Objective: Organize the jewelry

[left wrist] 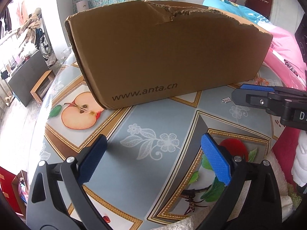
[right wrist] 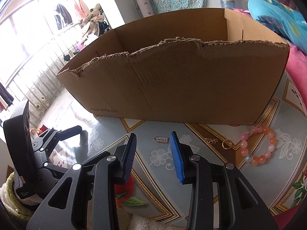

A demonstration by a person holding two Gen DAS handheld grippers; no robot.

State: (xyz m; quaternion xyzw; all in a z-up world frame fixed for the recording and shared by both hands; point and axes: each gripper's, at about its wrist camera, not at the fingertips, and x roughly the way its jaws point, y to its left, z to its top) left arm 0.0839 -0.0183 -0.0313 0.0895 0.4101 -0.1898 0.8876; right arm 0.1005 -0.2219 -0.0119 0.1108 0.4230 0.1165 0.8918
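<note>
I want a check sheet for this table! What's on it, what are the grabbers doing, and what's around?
Surface: table with fruit-print cloth.
Job's things: bead bracelet, gold ring, gold chain, silver clip, all lying in front of the box; the box has a torn rim and its floor is hidden.
Clutter: nothing seen.
Grippers: left gripper wide open, empty; right gripper partly open, empty, near the clip.
Cables: nothing seen.
Surroundings: bedding, window, hanging clothes.
</note>
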